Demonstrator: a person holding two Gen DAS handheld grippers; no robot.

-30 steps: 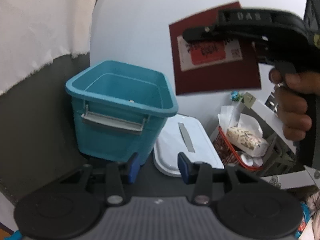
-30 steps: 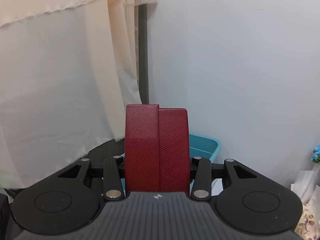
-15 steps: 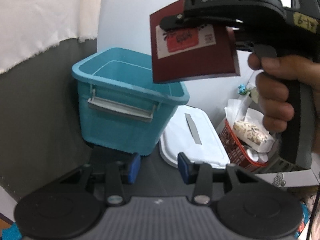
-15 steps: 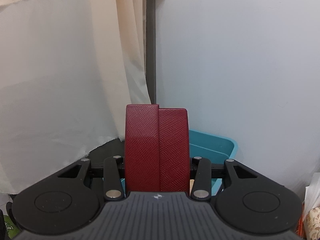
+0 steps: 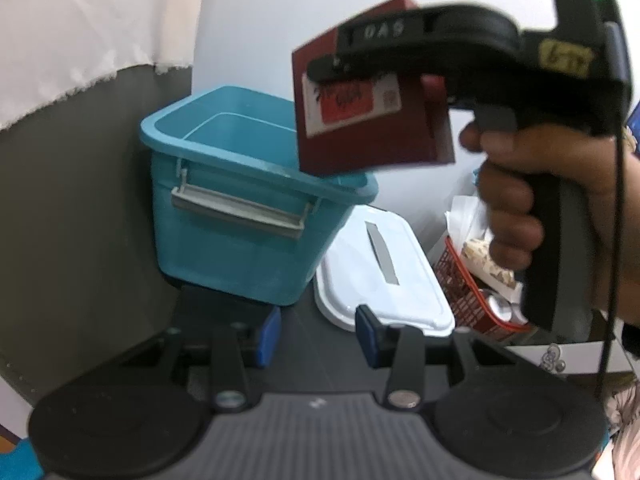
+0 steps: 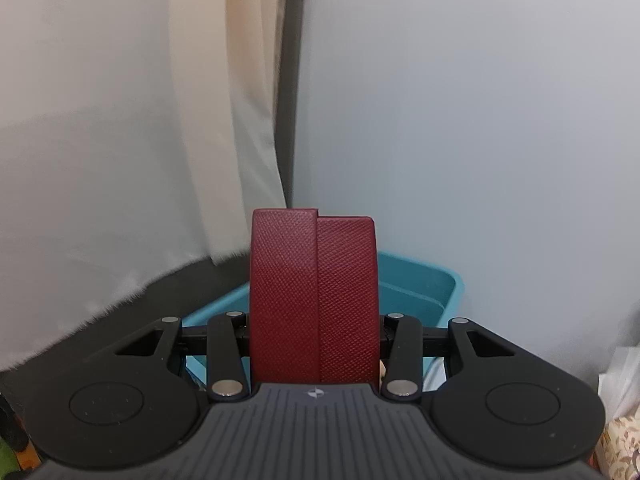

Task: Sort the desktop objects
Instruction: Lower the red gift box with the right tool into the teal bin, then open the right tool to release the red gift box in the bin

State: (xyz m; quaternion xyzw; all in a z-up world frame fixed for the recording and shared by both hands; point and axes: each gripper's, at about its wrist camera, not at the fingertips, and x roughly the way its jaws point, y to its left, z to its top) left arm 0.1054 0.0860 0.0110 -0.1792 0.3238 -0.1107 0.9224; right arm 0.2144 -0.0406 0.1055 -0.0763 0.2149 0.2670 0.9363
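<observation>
A dark red box [image 6: 314,296] with a textured skin fills the space between my right gripper's [image 6: 314,332] jaws, which are shut on it. In the left wrist view the same red box [image 5: 360,120], with a white and red label, hangs over the near right rim of the open teal bin [image 5: 240,216], held by the right gripper [image 5: 332,68] in a person's hand [image 5: 520,200]. My left gripper [image 5: 316,334] stands open low before the bin, its blue pads bare. The teal bin [image 6: 420,292] shows behind the box in the right wrist view.
A white lid [image 5: 384,272] with a grey slot lies right of the bin on the dark tabletop. A red mesh basket [image 5: 472,300] with papers and a packet sits further right. A cream curtain [image 6: 120,120] and a pale wall stand behind.
The right gripper with the red box has come leftward and lower, from right of the bin to over its near right rim. The left gripper has kept still and open.
</observation>
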